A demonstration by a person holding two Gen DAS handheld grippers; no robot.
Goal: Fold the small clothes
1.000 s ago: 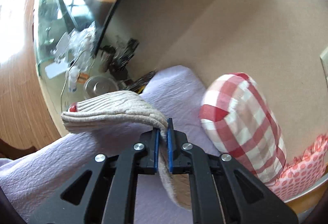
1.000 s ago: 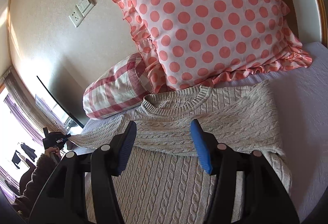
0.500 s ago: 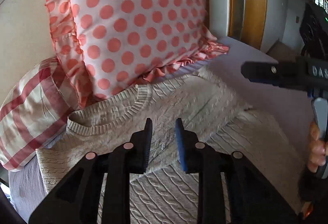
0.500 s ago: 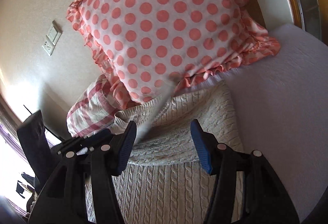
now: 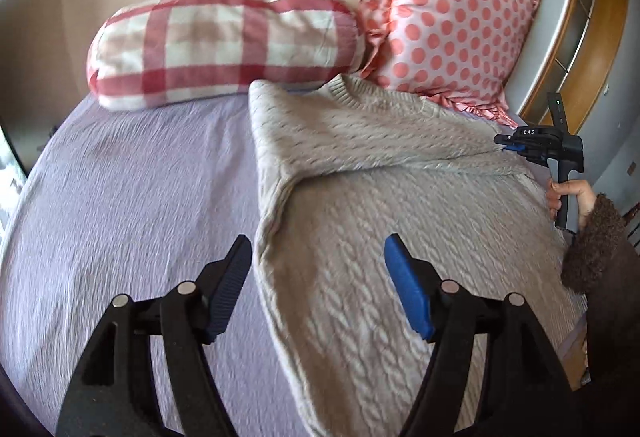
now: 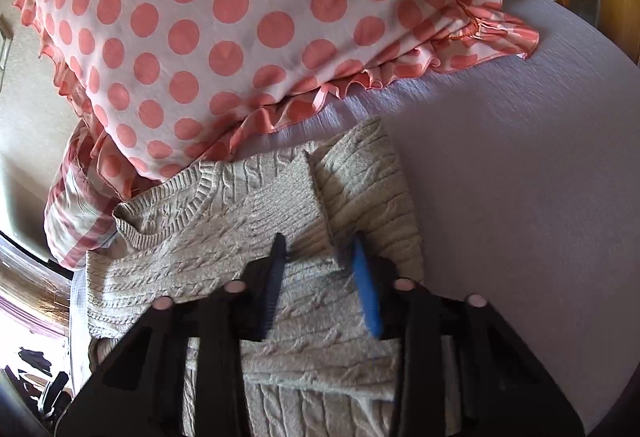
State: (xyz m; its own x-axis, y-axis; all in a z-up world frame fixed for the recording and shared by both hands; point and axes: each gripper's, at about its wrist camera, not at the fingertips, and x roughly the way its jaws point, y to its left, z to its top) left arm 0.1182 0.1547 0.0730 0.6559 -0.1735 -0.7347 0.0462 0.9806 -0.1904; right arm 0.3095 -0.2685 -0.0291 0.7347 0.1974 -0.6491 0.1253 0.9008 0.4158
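Checked pillow (image 5: 224, 45) far L on lilac bedspread (image 5: 120, 197). L gripper (image 5: 318, 269) spread wide, empty, above sweater's L edge. Beige cable-knit sweater (image 5: 380, 197) flat mid-bed, sleeve folded across chest. R gripper (image 6: 320, 269) part-open astride sleeve cuff, not clamped. Polka-dot pillow (image 6: 240, 17) behind collar.

One beige cable-knit sweater (image 5: 360, 141), two pillows – one red-and-white checked (image 5: 224, 45), one pink polka-dot with ruffled edge (image 6: 224, 17) – on one lavender-covered bed (image 5: 132, 177).
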